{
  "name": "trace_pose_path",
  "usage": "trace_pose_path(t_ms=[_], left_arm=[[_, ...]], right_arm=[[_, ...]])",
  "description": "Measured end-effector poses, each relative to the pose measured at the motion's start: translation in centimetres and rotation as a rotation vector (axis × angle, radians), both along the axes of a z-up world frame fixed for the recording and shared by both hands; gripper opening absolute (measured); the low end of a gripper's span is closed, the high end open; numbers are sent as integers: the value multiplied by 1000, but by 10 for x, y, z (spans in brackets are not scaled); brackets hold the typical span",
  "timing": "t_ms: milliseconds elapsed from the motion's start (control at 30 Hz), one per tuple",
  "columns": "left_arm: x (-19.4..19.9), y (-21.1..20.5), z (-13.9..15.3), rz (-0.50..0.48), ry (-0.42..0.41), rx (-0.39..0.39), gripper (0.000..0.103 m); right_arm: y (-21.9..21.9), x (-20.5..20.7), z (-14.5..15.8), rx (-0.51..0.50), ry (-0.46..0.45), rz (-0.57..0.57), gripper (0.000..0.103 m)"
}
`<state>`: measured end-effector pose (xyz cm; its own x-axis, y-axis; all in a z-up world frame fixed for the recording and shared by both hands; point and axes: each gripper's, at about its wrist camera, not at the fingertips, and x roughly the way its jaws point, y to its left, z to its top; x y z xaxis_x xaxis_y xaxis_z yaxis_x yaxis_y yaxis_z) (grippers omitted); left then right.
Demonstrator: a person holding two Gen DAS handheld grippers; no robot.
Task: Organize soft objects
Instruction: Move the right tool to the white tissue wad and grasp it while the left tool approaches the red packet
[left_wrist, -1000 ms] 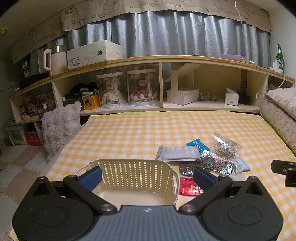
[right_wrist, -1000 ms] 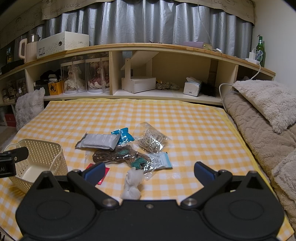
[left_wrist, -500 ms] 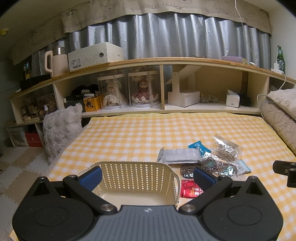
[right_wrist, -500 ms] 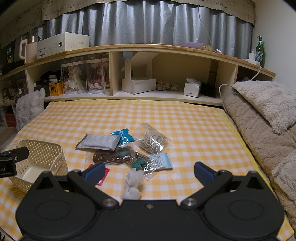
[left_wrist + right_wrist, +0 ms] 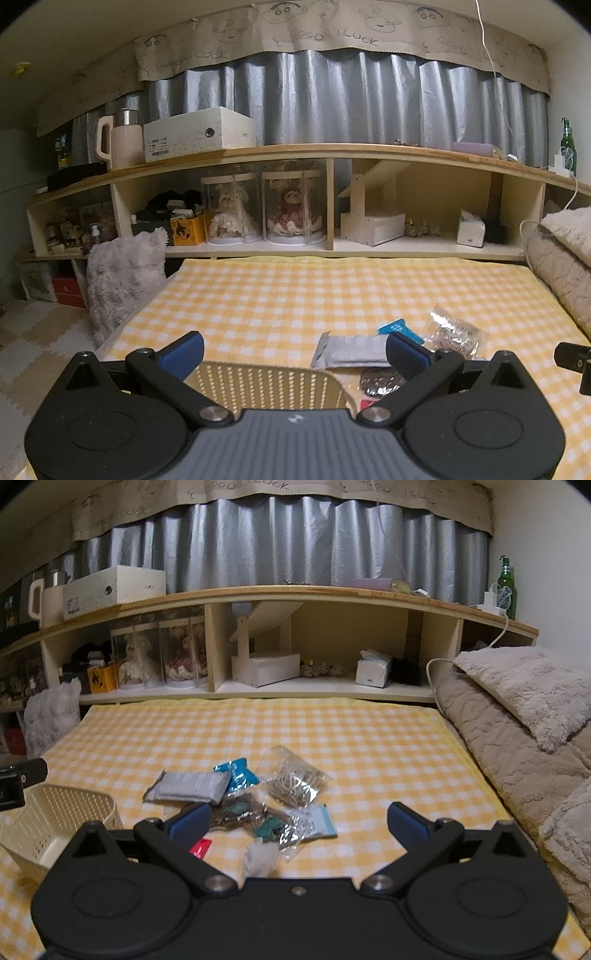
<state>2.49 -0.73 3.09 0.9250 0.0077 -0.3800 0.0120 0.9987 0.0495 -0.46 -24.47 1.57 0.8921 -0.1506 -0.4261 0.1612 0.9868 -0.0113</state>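
Note:
Several soft packets lie in a heap on the yellow checked cloth: a grey pouch [image 5: 192, 786], a blue packet [image 5: 238, 775], a clear bag of beige bands [image 5: 295, 781], a dark bag [image 5: 240, 810], a silver-blue packet [image 5: 314, 823], a red packet [image 5: 201, 847] and a small white bag [image 5: 258, 856]. A cream perforated basket [image 5: 55, 823] stands to their left. My right gripper [image 5: 295, 821] hovers open just before the heap. My left gripper [image 5: 293, 350] is open above the basket [image 5: 266, 384], with the grey pouch [image 5: 351, 352] to its right.
A wooden shelf unit [image 5: 332, 206] with doll cases, boxes and a tissue box runs along the far edge. A fluffy grey cushion [image 5: 122, 273] leans at the left corner. Beige blankets and a pillow [image 5: 517, 716] border the right side.
The left gripper has risen and tilted up, so the basket sits lower in its view. The right gripper has edged slightly toward the heap. Both stay open.

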Motion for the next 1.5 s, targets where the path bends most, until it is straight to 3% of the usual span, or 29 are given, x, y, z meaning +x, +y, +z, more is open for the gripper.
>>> trace_pose_path(t_ms=[400,600,700,867,1233,1433,1500], left_arm=[[32,-30,15,-67,-56,-19,103],[57,-59,12,-125,10,-14,103],[66,-75,7,-164,53,-32,103],[79,-99,-14,-221,109,7,103],[101,-97,-47,-221,226,11,98],[110,-105,-57,-209,270,11,95],[111,-108,-61,-210,278,10,95]], right_arm=[[-24,38,5,46,-60,-67,103],[-39,66,-2,88,-57,-117,103],[-49,79,-14,102,-9,-132,103],[-63,96,-42,144,119,-64,103],[-36,129,-97,257,348,151,79],[-17,137,-120,200,444,186,57],[-18,138,-125,214,461,181,43]])
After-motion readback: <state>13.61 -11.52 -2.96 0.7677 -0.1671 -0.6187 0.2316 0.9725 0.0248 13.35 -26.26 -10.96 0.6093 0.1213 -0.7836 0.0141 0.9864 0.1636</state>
